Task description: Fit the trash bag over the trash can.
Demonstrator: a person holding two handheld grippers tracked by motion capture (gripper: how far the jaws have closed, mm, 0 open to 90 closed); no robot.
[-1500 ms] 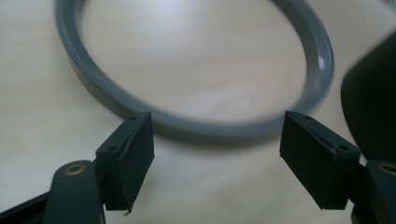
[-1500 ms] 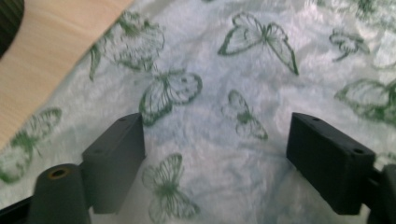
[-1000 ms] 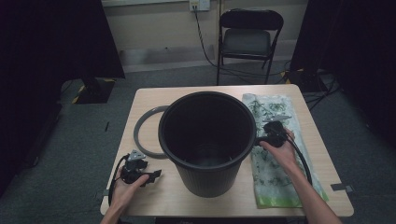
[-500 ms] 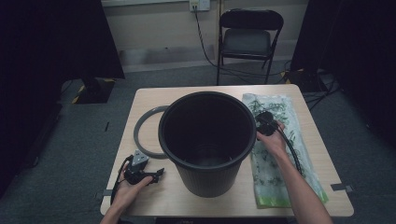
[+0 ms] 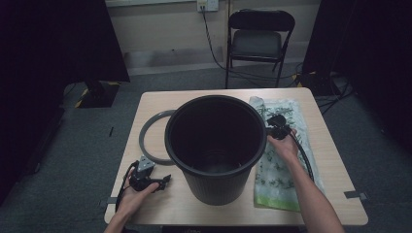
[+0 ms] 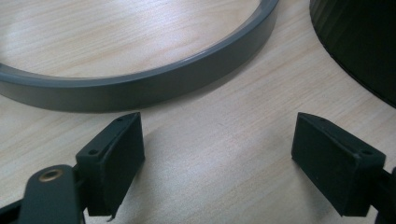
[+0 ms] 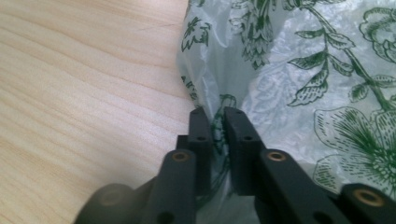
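Observation:
A big black bucket (image 5: pixel 214 187) stands in the middle of the wooden table (image 5: pixel 160 104). Right of it lies a clear plastic bag (image 5: pixel 279 179) printed with green flowers. My right gripper (image 5: pixel 272 120) is at the bag's far left part, beside the bucket. Its jaws have just been closing and are now shut on a fold of the bag (image 7: pixel 299 70), as the right gripper (image 7: pixel 215 116) view shows. A grey ring (image 5: pixel 145 145) lies left of the bucket. My left gripper (image 5: pixel 165 179) rests near the front left; its jaws have just been opening. The left gripper (image 6: pixel 217 154) is open over bare wood, just short of the ring (image 6: pixel 154 79).
The bucket's wall (image 6: pixel 359 42) stands close to the right of the left gripper. A black folding chair (image 5: pixel 260 34) stands behind the table, with cables on the floor around it. Dark curtains hang on both sides.
My right hand has moved away from the person along the bag, and its gripper has shut on the plastic. The left hand has stayed where it was.

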